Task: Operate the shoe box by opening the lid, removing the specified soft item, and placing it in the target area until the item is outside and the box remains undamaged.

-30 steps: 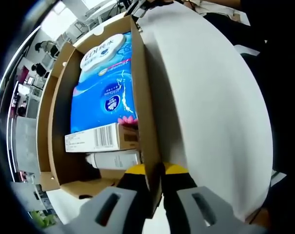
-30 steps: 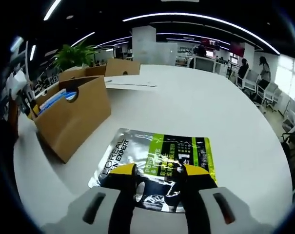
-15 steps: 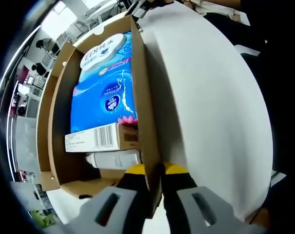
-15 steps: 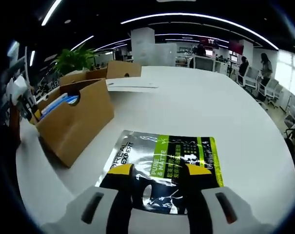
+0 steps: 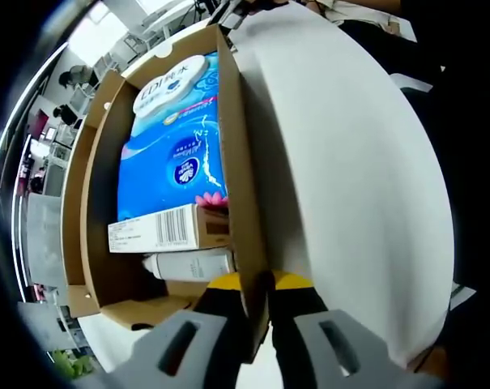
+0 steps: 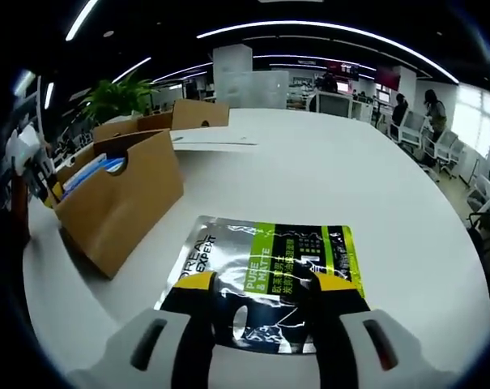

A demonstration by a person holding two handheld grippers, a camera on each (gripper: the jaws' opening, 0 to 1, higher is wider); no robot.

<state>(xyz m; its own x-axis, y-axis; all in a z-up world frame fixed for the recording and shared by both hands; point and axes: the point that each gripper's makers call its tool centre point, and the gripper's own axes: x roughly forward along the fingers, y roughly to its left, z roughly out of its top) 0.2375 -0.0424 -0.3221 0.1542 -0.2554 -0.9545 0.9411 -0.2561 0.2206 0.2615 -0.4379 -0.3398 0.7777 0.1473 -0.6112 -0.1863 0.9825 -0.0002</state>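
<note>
While its two yellow-tipped jaws pinch one thin cardboard wall, the left gripper (image 5: 258,284) holds the open shoe box (image 5: 243,186), a brown corrugated carton. Inside lie three items: a soft blue tissue pack (image 5: 173,154), a flat barcoded carton (image 5: 165,229) and a white tube (image 5: 188,265). Farther right, on the smooth white table (image 6: 325,162), one glossy silver, black and green foil pouch (image 6: 265,275) rests flat outside the box. The right gripper (image 6: 257,285) hovers above it, jaws apart, gripping nothing. A second cardboard piece (image 6: 198,113) stands far behind.
</note>
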